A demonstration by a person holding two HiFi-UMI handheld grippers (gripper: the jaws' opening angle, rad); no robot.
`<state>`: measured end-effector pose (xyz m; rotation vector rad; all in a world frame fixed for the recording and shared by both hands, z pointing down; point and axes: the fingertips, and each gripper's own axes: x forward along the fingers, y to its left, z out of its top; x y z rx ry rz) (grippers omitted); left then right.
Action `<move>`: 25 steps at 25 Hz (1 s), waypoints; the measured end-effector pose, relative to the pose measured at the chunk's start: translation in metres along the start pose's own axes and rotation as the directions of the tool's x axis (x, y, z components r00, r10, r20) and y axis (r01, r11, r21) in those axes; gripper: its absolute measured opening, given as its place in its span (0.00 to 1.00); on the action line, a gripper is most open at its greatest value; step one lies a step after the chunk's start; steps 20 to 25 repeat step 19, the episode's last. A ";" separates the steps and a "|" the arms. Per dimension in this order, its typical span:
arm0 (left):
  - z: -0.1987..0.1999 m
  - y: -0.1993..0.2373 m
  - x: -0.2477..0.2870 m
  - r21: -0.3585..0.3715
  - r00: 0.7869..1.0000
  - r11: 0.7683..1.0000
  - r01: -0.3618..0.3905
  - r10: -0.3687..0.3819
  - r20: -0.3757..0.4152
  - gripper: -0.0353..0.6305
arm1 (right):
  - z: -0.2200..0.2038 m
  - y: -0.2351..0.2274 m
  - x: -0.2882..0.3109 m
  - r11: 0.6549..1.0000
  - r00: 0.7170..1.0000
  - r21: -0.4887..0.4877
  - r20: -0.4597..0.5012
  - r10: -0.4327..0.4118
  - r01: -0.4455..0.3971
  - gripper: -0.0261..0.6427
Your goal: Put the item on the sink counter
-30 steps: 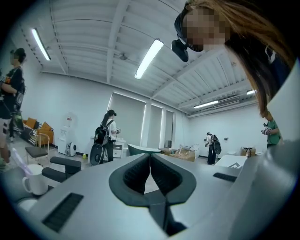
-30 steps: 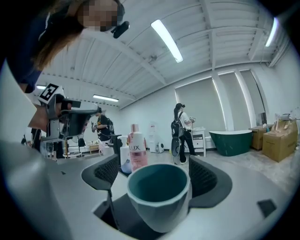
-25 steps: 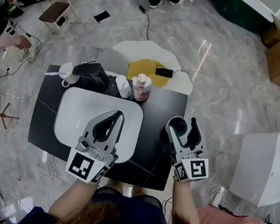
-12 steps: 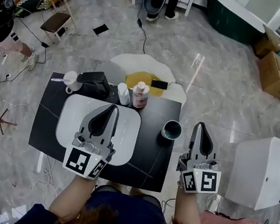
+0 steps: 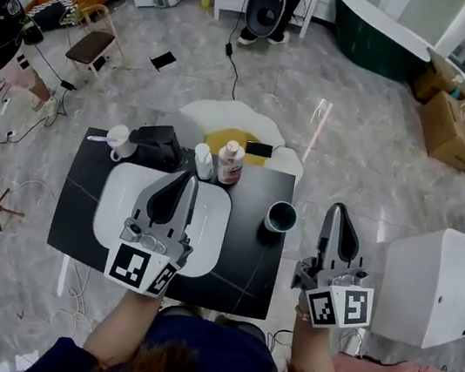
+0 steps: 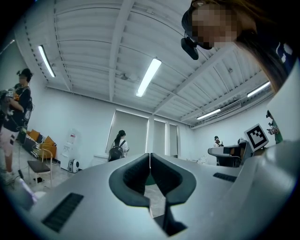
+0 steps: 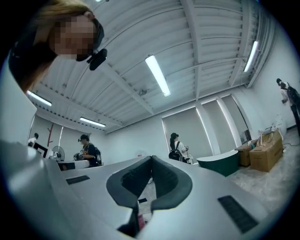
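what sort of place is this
Likely a studio mock-up of a bathroom, not a home: a freestanding black sink counter, a green bathtub and cardboard boxes stand on an open marble-look floor.

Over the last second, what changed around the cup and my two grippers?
The right gripper let go of the dark cup, drew back to the right off the black counter and closed its jaws empty. The cup now stands alone near the counter's right edge. The left gripper stayed shut over the white basin; the bottles at the back did not move.
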<state>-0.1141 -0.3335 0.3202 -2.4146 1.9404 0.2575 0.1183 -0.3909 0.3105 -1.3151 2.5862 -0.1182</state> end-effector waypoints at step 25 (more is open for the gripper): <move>0.008 0.006 0.002 -0.026 1.000 1.000 0.003 -0.002 0.019 0.09 | 0.025 0.004 -0.003 0.999 0.998 -0.006 0.048 -0.031 0.032 0.06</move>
